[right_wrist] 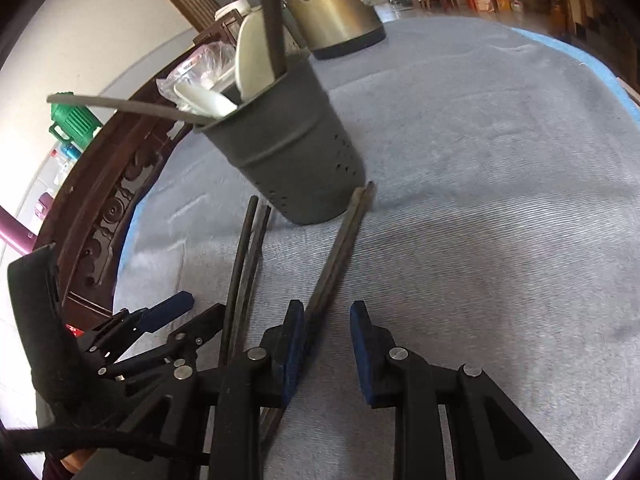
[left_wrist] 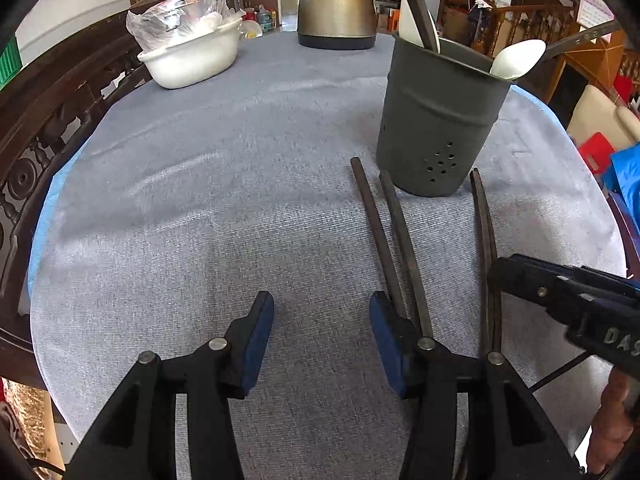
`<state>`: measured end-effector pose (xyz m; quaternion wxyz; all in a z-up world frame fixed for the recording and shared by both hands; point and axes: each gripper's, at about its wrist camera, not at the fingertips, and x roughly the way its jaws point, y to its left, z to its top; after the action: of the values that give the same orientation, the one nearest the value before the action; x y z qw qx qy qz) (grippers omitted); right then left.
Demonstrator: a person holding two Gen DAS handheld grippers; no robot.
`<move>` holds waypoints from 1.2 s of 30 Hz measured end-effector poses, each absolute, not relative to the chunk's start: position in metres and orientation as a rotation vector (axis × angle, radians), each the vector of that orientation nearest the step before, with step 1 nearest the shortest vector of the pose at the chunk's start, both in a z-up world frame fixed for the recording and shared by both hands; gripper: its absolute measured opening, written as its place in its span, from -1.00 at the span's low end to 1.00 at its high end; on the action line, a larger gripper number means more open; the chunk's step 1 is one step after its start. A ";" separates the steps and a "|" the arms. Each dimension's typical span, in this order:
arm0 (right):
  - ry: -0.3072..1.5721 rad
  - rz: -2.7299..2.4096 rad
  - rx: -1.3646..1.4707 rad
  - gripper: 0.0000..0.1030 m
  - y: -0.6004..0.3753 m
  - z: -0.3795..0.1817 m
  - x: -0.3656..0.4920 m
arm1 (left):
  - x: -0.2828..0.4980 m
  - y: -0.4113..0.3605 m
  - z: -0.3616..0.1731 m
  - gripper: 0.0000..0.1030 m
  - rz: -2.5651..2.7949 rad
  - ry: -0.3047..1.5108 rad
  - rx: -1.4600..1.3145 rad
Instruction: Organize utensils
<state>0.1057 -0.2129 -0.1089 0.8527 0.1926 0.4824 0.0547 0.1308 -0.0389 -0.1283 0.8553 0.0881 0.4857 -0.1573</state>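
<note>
**Chopsticks on the cloth, spoons in the cup**

A grey cup (left_wrist: 440,120) stands upright on the blue-grey tablecloth (left_wrist: 220,200). In the left wrist view it sits at about 1 o'clock from the left gripper (left_wrist: 322,344). The cup has little holes near its bottom. Two white spoons (left_wrist: 518,60) and some dark sticks poke out of its top.

Dark chopsticks lie flat on the cloth in front of the cup. One pair of chopsticks (left_wrist: 394,248) points from the cup's bottom back toward the left gripper, and its near ends go under that gripper's right finger. Another pair of chopsticks (right_wrist: 340,248) lies just to the right of the first pair. In the right wrist view it runs from the cup's bottom edge down to the right gripper (right_wrist: 326,354), and its near end slips under that gripper's left blue pad.

Both grippers have their jaws spread apart. Nothing sits between the blue pads of either one; only cloth shows in the gaps. The two grippers are close, side by side.

Far back on the table, at 12 o'clock, stands a shiny kettle (left_wrist: 338,4). At 11 o'clock sits a white bowl (left_wrist: 190,60) with a clear plastic bag in it. A dark carved wooden rail (left_wrist: 52,128) curves along the left edge of the table.
</note>
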 end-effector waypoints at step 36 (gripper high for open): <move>1.080 -0.076 0.534 -0.47 -0.295 -0.100 0.105 | 0.105 -0.021 -0.106 -0.01 -0.340 0.969 0.192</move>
<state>0.1046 -0.2948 -0.0997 0.8233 0.2512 0.5078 -0.0359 0.1053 -0.0210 -0.1056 0.8666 0.0915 0.4629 -0.1624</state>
